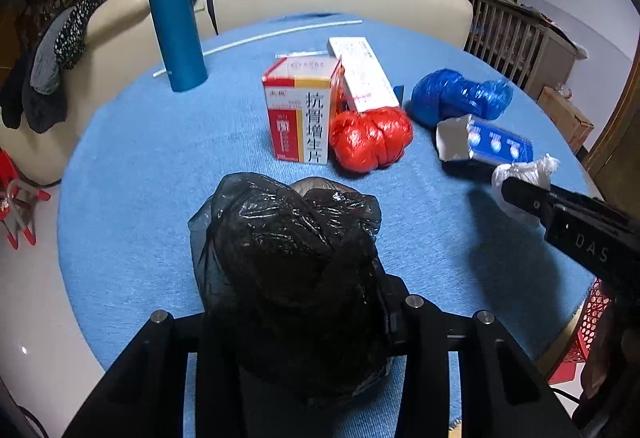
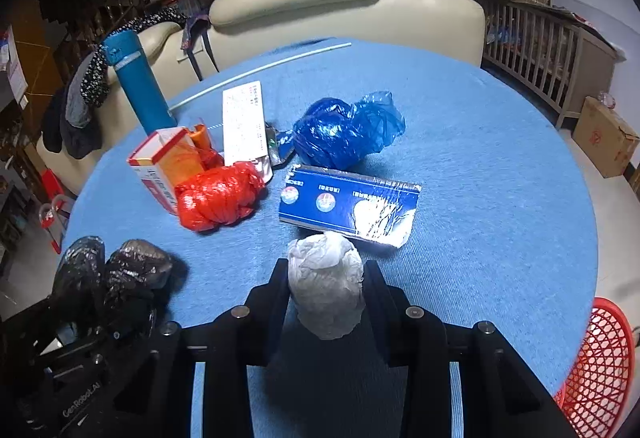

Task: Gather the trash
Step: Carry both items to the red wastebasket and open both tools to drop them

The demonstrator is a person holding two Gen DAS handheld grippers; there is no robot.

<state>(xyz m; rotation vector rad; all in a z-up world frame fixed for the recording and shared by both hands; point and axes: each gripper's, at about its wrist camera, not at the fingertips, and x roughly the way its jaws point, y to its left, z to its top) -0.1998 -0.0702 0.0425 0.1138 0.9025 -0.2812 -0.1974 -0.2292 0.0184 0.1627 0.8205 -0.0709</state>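
Left gripper [image 1: 296,318] clamped on crinkled, glossy black plastic bag [image 1: 292,258], at near edge of round table [image 2: 500,166] with blue ribbed cloth. Right gripper [image 2: 326,278] pinching wrinkled white plastic wad [image 2: 326,284]. Beyond: flattened blue carton [image 2: 348,204], knotted red bag [image 2: 218,200], bunched blue bag [image 2: 344,132], upright medicine box [image 1: 302,110], cylindrical teal flask [image 1: 174,22].

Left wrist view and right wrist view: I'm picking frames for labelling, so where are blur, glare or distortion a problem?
Left wrist view: the flat blue cardboard box is motion-smeared; the crumpled black plastic bag shows small glints. Right wrist view: sharp, glare on the box's torn silver end. Both: fisheye bends the round blue table edge, corners go black.
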